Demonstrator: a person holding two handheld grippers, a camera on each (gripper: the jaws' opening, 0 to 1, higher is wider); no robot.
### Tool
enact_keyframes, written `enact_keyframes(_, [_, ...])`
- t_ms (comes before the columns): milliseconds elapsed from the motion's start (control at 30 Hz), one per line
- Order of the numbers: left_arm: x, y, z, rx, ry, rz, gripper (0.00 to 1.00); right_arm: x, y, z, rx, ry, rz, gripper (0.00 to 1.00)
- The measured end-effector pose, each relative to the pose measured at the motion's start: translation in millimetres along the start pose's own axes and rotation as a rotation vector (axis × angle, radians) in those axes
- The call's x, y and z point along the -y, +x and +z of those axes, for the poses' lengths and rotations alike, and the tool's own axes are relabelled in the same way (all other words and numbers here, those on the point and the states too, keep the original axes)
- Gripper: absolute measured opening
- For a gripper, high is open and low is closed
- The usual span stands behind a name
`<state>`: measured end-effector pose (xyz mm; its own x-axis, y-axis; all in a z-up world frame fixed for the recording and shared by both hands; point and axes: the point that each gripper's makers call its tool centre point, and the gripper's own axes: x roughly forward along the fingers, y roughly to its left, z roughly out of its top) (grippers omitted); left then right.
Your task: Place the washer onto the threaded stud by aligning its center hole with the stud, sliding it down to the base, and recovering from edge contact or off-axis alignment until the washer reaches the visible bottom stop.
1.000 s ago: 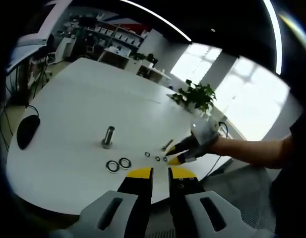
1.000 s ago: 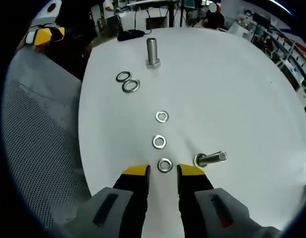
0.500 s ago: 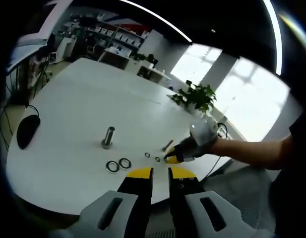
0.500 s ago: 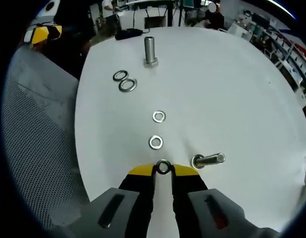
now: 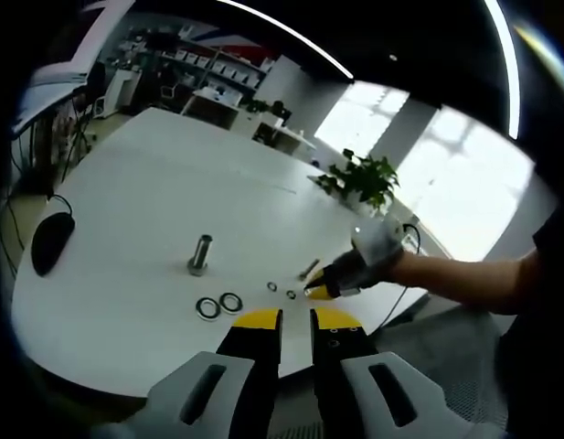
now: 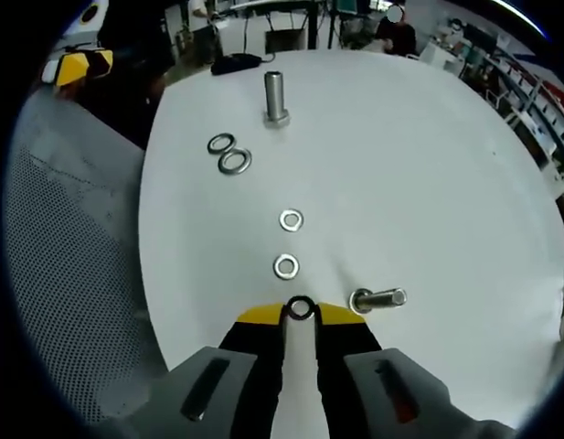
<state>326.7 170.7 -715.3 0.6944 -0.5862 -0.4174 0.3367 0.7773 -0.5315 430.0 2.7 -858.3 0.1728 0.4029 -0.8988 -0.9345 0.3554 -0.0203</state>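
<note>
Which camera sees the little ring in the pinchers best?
The right gripper view: the washer sits close up between the right gripper tips. In the left gripper view, that gripper looks far off, and the ring is too small to tell.

The left gripper view is looking from beyond the table [image 5: 126,183] edge, well back from the upright stud [image 5: 199,253], facing windows. The right gripper view is sitting lower and nearer (close over the tabletop [image 6: 400,165]), facing the stud [image 6: 276,96] from another side. Both are sharing the stud and the washers beside it.
</note>
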Motion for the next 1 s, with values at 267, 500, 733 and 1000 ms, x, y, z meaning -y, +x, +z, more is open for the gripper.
enact_keyframes(267, [0.0, 0.4, -0.6, -0.005, 0.002, 0.0, 0.1, 2.9, -9.5, 2.1, 0.007, 0.003, 0.0, 0.13])
enact_keyframes(500, [-0.7, 0.7, -2.1, -0.012, 0.002, 0.004, 0.1, 11.1, -22.6, -3.8, -0.016, 0.032, 0.01, 0.13])
enact_keyframes(733, [-0.7, 0.8, -2.7, -0.017, 0.004, 0.005, 0.1, 19.0, -34.9, -0.6, -0.004, 0.045, -0.002, 0.13])
enact_keyframes(1000, [-1.0, 1.0, -3.0, -0.02, 0.005, 0.008, 0.1, 28.8, -51.6, 6.1, -0.013, 0.012, -0.03, 0.13])
